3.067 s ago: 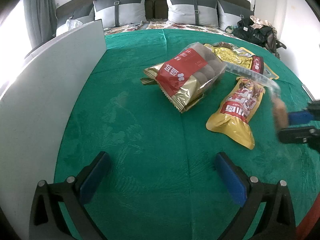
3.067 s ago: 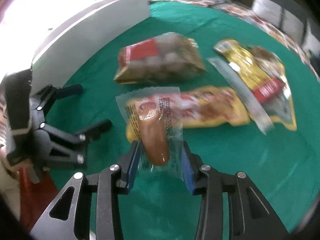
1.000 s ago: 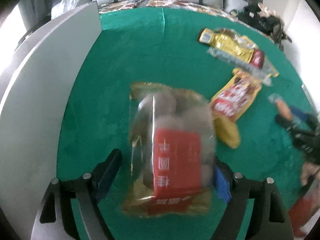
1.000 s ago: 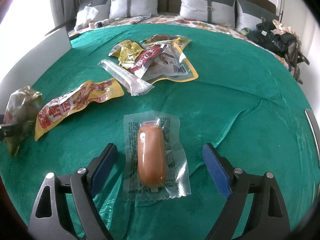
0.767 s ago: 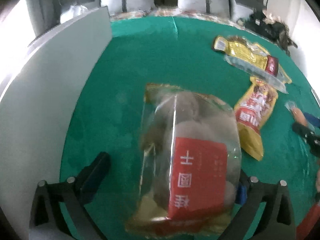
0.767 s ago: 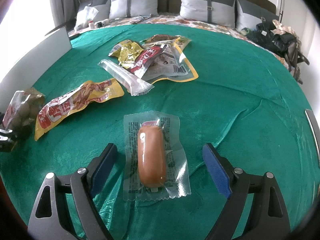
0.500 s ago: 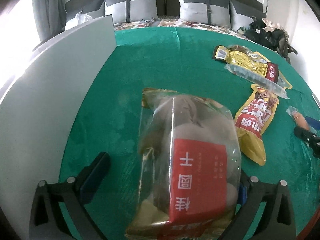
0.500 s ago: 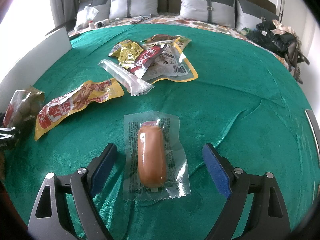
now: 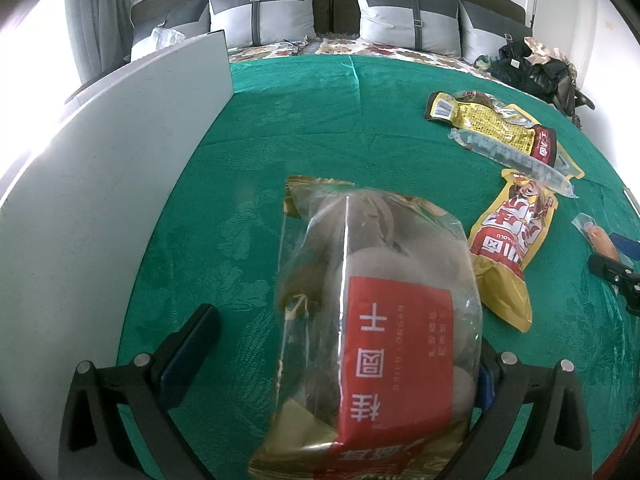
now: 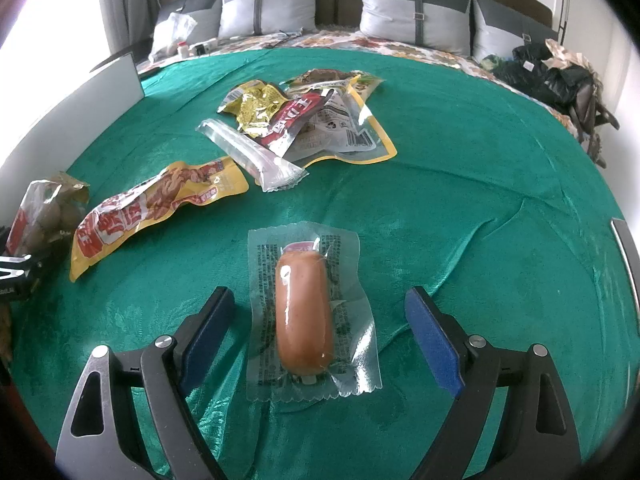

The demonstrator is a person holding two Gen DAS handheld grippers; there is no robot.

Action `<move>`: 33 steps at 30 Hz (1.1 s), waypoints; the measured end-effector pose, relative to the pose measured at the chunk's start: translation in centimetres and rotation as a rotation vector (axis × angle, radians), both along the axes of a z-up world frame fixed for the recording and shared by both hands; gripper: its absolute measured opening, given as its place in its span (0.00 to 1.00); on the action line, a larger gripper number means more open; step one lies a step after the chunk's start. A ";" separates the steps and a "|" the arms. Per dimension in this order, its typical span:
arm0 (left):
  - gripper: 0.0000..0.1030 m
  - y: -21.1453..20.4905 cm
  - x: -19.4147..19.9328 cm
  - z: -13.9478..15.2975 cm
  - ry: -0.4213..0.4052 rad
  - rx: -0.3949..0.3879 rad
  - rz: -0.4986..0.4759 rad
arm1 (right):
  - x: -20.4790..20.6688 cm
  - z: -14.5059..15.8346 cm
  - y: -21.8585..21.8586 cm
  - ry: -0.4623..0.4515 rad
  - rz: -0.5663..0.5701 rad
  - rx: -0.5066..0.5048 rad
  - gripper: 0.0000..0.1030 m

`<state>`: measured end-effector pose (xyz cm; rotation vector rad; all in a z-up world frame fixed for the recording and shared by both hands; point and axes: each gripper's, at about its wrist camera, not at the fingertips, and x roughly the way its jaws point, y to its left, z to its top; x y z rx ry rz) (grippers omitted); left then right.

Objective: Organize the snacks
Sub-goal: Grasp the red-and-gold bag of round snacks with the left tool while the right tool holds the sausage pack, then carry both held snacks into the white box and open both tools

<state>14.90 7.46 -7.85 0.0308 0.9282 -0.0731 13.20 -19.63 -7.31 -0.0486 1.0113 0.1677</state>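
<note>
The left tool (image 9: 340,360) stands spread wide, its jaws having just been opening, and the bag of dried longans (image 9: 376,320) lies between them on the green tabletop (image 9: 300,120), let go, near the white board (image 9: 100,200) at the left edge; its right side sits hard by the right pad, while the left pad is clearly apart from it. The right tool (image 10: 320,320) is likewise spread open, and the sealed sausage (image 10: 304,312) lies flat between its fingers, neither pad touching the wrapper. So two snacks look set down on their own, well apart, one in front of each hand. Left to sort, I judge, are the yellow and red pouch (image 10: 156,204) lying just beside the longan bag, the clear tube packet (image 10: 252,152), and the small heap of yellow and red packets (image 10: 316,120) further back, which overlap one another. The job seems under way, with most pieces not yet placed.
</note>
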 end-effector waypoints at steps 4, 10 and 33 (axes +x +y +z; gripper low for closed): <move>1.00 0.0 0.0 0.0 0.000 0.000 0.000 | 0.0 0.0 0.0 0.000 0.000 0.000 0.87; 1.00 0.0 0.0 0.0 0.000 -0.001 0.000 | 0.1 0.0 -0.1 0.000 0.001 0.004 0.87; 0.60 0.8 -4.0 6.5 0.156 -0.235 -0.124 | 1.5 5.4 1.1 0.329 -0.032 0.121 0.25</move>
